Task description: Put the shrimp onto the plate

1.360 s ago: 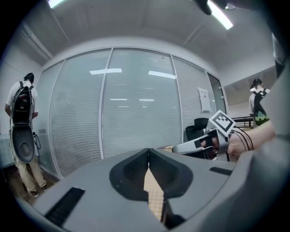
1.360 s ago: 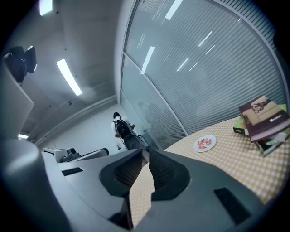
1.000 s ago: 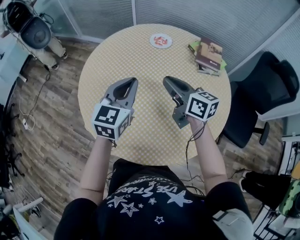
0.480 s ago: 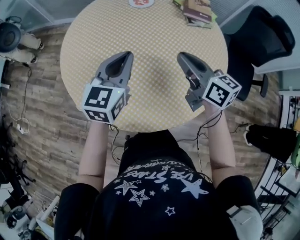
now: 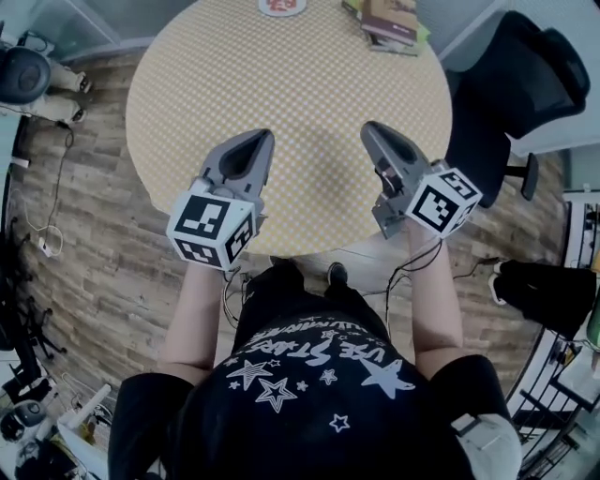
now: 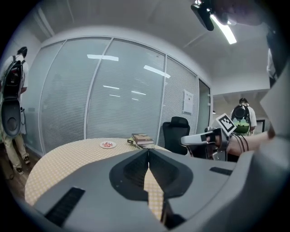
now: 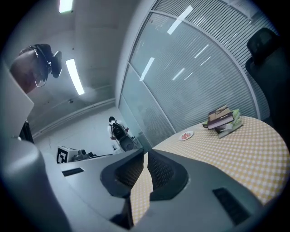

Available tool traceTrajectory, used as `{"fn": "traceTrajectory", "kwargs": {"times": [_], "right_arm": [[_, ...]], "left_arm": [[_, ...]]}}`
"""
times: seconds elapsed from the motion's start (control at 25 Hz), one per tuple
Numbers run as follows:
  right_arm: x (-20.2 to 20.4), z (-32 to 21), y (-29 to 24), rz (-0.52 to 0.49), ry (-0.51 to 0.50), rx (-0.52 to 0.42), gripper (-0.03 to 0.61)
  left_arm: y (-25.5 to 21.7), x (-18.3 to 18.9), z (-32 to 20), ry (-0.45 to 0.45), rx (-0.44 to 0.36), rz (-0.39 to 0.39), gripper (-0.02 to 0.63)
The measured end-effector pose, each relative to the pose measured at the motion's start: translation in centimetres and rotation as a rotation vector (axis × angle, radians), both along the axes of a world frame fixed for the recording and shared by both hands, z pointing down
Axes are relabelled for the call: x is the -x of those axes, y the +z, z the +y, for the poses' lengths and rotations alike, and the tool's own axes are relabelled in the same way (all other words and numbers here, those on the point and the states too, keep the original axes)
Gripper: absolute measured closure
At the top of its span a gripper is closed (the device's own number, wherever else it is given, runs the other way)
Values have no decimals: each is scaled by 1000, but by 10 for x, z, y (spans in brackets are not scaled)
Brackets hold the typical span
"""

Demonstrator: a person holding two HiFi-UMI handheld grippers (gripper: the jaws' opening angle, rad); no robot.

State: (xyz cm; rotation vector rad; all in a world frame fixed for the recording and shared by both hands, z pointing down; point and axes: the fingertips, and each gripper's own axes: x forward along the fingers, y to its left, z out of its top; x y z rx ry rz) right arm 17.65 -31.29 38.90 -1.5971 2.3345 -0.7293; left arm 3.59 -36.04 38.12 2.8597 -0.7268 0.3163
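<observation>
Both grippers sit lower in head view than 0.5 s ago, closer to the near edge of the table point(image 5: 281, 84). Left gripper point(image 5: 262, 137): fingers together, nothing between them. Right gripper point(image 5: 367, 127): same, tips closed, empty. I see the shrimp point(image 5: 281, 5) as red-orange bits lying on the plate point(image 5: 263, 8) at the far edge, well apart from the 2 grippers. Books point(image 5: 389, 19) are stacked near the plate, to its right.
</observation>
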Motion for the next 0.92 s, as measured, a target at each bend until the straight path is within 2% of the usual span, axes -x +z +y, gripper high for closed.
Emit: {"fn": "traceTrajectory", "kwargs": {"times": [0.2,0.36,0.52,0.92], "right_arm": [[-1,38,-19,-11,-94,-58,537],[-22,76,-26,-10,-130,-88,538],[-20,114,-43,-1,-175,-119,538],[-22,171,-58,46,-239,-162,538]], "left_arm": [[-18,-5,54,-59,-46,-1,604],[-25,-26,97,-105,-75,-5,604],[-36,-28,136,-140,-93,4,604],[-31,-40,181,-182,-105,-11,604]]}}
